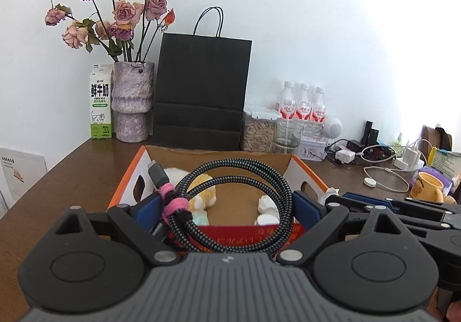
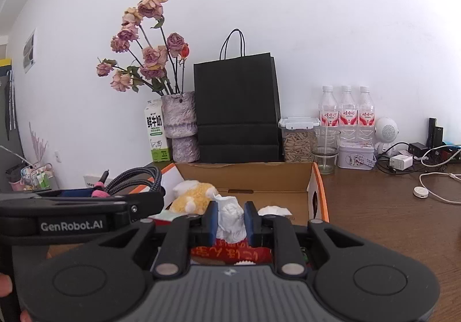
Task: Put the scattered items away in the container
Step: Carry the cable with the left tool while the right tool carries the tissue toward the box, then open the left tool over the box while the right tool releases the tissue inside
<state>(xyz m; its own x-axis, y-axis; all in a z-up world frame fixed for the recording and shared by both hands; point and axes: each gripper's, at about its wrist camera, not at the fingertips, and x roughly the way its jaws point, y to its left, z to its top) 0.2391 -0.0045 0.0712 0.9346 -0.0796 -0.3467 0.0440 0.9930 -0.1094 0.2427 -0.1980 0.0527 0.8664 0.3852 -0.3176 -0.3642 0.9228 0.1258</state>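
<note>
So both hands are loaded and hanging right at the near edge of the cardboard box [image 1: 302, 169] on the counter [image 1: 72, 178]. The left gripper [image 1: 227, 206] has its fingers [image 1: 148, 208] spread wide around a coiled braided cable [image 1: 239, 178], bundled with a pink tie [image 1: 173, 201], and the coil looks wedged between the pads. That thing is springy and light, so I'd guess the coil wants to push outward, and gripping across the loop near the tie is the smart spot since the tie keeps it from unravelling. The right gripper [image 2: 230, 219] is clenched on a crumpled white tissue [image 2: 230, 221], fingers [image 2: 211, 221] nearly together. Weighs nothing, squishes flat, can't break, so anywhere works, though it might cling to the pads on letting go. Both tools point forward and a bit downward toward the box, side by side, left one just beside the right. Already inside: a yellow plush toy [image 2: 196, 195] and some white paper cupcake liners [image 1: 268, 209]. A white charging cable [image 2: 438, 186] lies on the counter, to the right of the box.
</note>
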